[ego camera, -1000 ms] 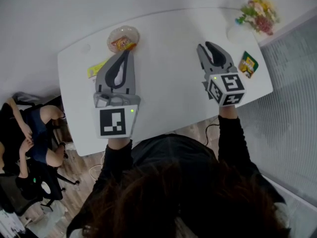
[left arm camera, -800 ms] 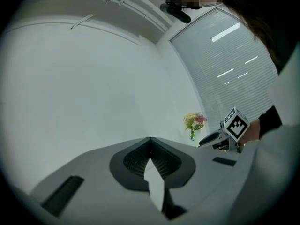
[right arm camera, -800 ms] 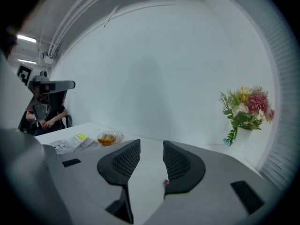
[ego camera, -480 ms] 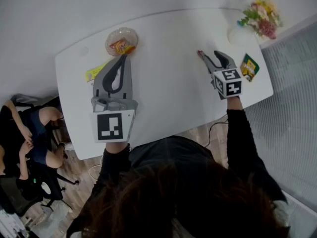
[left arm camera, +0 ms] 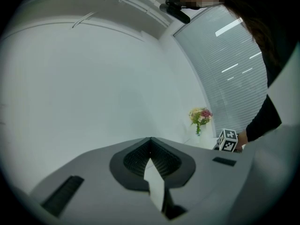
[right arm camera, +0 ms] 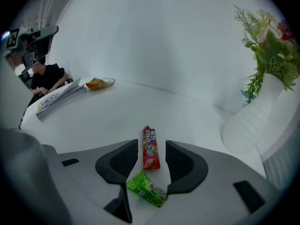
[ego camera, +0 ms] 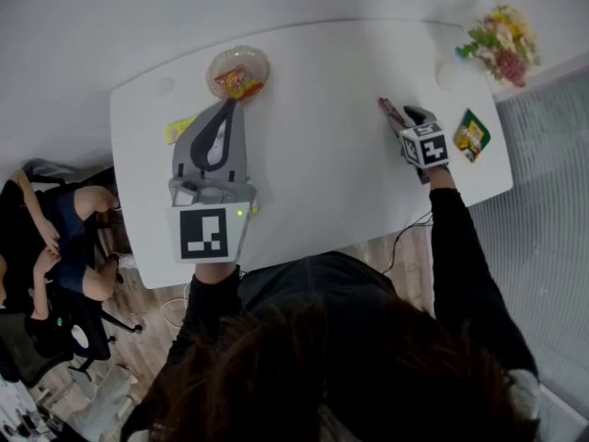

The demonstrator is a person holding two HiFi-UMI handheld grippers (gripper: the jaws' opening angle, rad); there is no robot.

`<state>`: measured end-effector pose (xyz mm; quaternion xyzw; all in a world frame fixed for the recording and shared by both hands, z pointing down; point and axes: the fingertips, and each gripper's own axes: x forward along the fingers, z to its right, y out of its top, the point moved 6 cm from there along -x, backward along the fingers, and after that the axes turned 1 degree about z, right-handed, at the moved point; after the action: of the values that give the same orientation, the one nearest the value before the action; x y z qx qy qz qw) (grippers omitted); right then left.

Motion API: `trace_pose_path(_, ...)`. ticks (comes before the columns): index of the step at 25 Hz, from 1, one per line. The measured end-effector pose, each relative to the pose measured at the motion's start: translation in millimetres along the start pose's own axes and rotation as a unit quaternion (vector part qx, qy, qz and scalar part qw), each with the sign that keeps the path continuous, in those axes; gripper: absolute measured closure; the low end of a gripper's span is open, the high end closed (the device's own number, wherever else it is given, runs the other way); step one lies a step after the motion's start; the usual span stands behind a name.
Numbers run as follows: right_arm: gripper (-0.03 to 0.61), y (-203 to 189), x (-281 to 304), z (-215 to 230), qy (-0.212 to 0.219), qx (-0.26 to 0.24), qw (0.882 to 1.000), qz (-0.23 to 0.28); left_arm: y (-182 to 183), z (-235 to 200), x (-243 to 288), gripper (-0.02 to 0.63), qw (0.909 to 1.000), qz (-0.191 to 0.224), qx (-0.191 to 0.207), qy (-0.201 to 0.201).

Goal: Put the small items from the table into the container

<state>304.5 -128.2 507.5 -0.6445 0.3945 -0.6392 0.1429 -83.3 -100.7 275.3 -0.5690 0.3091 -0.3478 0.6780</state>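
Right gripper (right arm camera: 152, 143) is tilted down over the surface (ego camera: 313, 155) near its right end. Fingers are spread and pinch nothing. A red stick packet (right arm camera: 150, 149) lies flat between them, lengthwise along the gap, with neither pad touching it. A green packet (right arm camera: 146, 190) lies just behind it, closer to the finger bases, at an angle.

In the head view the red packet (ego camera: 390, 111) shows just past the right gripper (ego camera: 405, 120). A green-and-yellow packet (ego camera: 472, 136) lies by the right edge and a flower vase (ego camera: 502, 40) stands at the far right corner.

The container is a clear bowl (ego camera: 213, 67) at the far edge toward the left corner, well apart from the red packet, with an orange snack packet (ego camera: 237, 81) already inside.

Left gripper (left arm camera: 150, 139) is held level near the bowl, fingers pressed together with nothing visibly between them. A yellow packet (ego camera: 179, 129) lies beside it toward the left edge.

Judgement: the red packet looks light, thin and soft, with a glossy wrapper that is likely slippery and crinkles. The best hold is across its narrow width at mid-length, fingertips right down on the surface so the pads catch its edges. The risk is snagging the green packet too, or the flat wrapper sliding out.
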Motion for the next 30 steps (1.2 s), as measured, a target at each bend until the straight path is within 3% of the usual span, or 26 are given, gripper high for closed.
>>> trace_pose_path(8, 0.400, -10.9, 13.8, -0.7, 0.019, -0.008, 0.999, -0.027, -0.4, -3.2, 0.1, 0.612, 1.0000, -0.001, 0.000, 0.009)
trace_pose_path(19, 0.459, -11.1, 12.4, 0.1, 0.023, -0.022, 0.999, -0.039, 2.7, -1.4, -3.5, 0.612, 0.9999, 0.001, 0.002, 0.016)
trace_pose_path(30, 0.462, 21.0, -8.4, -9.2, 0.021, -0.050, 0.998, 0.012, 3.9, -4.5, -12.8, 0.612, 0.9996, 0.003, 0.003, 0.026)
